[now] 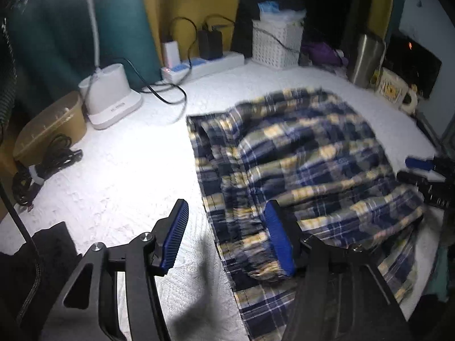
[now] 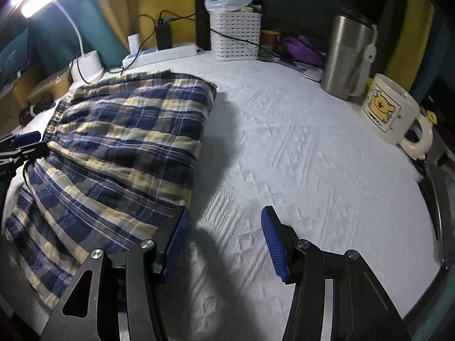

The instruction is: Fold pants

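The plaid pants [image 1: 307,164], navy, yellow and white, lie folded over in a loose bundle on the white textured cloth [image 1: 119,176]. My left gripper [image 1: 227,236] is open and empty, its jaws wide apart over the pants' left edge. The right gripper shows at the right edge of this view [image 1: 423,170]. In the right wrist view the pants [image 2: 119,147] lie at the left. My right gripper [image 2: 224,241] is open and empty over bare cloth [image 2: 312,156], just right of the pants' near corner. The left gripper [image 2: 20,145] shows at the far left edge.
At the back stand a white lamp base [image 1: 111,96], a power strip [image 1: 199,65], a white basket [image 1: 275,42], a steel tumbler [image 2: 347,54] and a bear mug [image 2: 395,113]. A tan box [image 1: 48,128] and coiled cables [image 1: 42,170] sit at the left.
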`<state>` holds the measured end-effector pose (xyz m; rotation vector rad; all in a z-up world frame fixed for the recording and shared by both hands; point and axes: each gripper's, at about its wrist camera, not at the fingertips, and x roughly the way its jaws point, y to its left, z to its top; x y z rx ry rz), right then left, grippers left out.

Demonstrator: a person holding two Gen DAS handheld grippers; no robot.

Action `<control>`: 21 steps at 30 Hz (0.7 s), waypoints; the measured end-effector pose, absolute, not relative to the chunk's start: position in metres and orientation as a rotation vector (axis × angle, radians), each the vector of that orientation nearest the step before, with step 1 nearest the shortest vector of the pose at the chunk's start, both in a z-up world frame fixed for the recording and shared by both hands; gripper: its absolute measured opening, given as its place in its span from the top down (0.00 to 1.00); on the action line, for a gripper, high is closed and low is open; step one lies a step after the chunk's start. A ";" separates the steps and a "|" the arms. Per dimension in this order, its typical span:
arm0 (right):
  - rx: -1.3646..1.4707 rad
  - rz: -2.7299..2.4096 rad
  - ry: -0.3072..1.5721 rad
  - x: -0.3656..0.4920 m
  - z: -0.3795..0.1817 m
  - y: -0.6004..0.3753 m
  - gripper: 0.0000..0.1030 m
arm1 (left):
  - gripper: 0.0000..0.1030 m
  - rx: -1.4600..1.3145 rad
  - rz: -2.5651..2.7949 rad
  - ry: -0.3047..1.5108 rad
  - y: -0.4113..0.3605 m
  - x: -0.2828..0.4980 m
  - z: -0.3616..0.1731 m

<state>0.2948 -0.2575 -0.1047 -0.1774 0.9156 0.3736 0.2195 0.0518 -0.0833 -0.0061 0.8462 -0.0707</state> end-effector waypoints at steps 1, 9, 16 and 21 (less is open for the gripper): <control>-0.162 0.388 0.912 0.292 -0.102 -0.257 0.48 | 0.44 -0.027 -0.071 0.830 0.055 0.216 -0.078; -0.170 0.464 0.895 0.266 -0.092 -0.232 0.46 | 0.44 -0.088 -0.130 0.812 0.046 0.196 -0.065; -0.183 0.461 0.917 0.255 -0.107 -0.231 0.46 | 0.44 -0.060 -0.131 0.884 0.032 0.193 -0.089; -0.194 0.457 0.915 0.248 -0.117 -0.236 0.46 | 0.42 -0.063 -0.129 0.912 0.036 0.194 -0.103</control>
